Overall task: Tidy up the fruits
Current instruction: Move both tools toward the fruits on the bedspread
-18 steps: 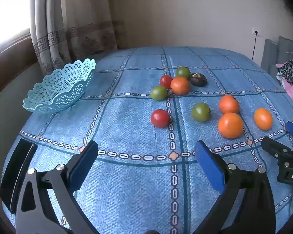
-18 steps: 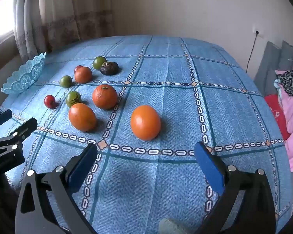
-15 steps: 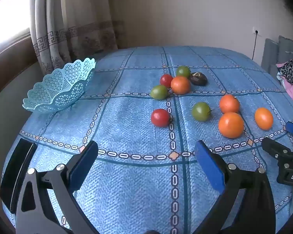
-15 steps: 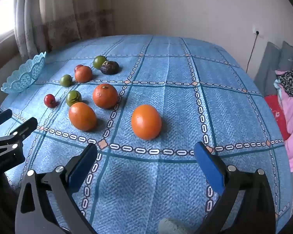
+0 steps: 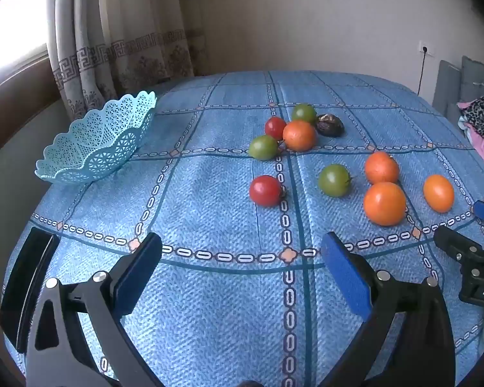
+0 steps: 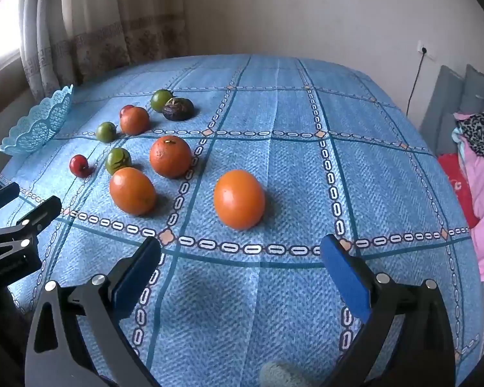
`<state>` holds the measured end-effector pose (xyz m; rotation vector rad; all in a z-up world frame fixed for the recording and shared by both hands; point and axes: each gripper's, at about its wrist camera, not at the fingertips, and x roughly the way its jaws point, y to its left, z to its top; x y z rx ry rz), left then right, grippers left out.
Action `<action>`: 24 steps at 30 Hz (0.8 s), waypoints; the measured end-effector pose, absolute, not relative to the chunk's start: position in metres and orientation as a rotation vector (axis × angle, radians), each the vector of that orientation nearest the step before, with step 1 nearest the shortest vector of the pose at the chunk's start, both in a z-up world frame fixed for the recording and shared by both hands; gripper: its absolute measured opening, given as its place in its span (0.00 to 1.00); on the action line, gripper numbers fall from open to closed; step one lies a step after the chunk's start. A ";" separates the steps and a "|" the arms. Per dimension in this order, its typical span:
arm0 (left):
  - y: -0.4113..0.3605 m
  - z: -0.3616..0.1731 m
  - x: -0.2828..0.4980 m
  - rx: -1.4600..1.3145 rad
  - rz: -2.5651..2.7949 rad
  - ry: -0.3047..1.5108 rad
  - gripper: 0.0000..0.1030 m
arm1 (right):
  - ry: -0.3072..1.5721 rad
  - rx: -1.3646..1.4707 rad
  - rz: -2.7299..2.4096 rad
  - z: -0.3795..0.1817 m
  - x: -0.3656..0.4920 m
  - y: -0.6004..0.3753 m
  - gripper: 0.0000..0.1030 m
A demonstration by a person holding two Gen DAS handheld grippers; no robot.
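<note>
The left claw point(image 5: 242, 258) hangs low over the near edge of the table, its blue pads spread wide with nothing between them. From it, the nearest fruit is a red tomato point(image 5: 266, 190) at about 12 o'clock, well apart from the pads. A green tomato point(image 5: 334, 180) lies at 1 o'clock, and beyond it to the right sit two oranges point(image 5: 384, 203) close together, one behind the other, with a third orange point(image 5: 438, 193) alone at 2 o'clock. Farther back at 12 o'clock a cluster gathers: a green tomato, a small red one, an orange, another green tomato and a dark wrinkled fruit point(image 5: 329, 125), most of them touching or just beside each other. A pale blue lattice basket point(image 5: 96, 142) stands empty at 10 o'clock, at the table's left edge.

The right claw point(image 6: 240, 253) is also wide open and holds nothing. The lone orange point(image 6: 239, 199) lies straight ahead at 12 o'clock, near the pads but not between them. The other fruits spread off toward 10 and 11 o'clock, and the basket point(image 6: 38, 122) sits far off at 10 o'clock.

The table point(image 6: 306, 161) wears a blue woven cloth with a grid of chain-link lines. Behind it hang patterned curtains point(image 5: 119, 48) beside a bright window, with a plain wall, a socket with a cord, and pink and leopard-print clothes point(image 6: 480, 161) at the right.
</note>
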<state>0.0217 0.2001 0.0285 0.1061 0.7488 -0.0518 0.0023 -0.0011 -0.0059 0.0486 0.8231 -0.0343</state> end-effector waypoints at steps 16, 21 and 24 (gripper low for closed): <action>0.201 0.029 0.020 0.106 -0.048 0.748 0.97 | 0.889 0.082 -0.041 -0.016 0.008 -0.008 0.95; 0.202 0.029 0.022 0.098 -0.055 0.759 0.97 | 0.925 0.032 -0.050 -0.020 0.011 -0.002 0.95; 0.204 0.028 0.024 0.091 -0.065 0.769 0.97 | 0.932 0.044 -0.039 -0.021 0.011 -0.004 0.95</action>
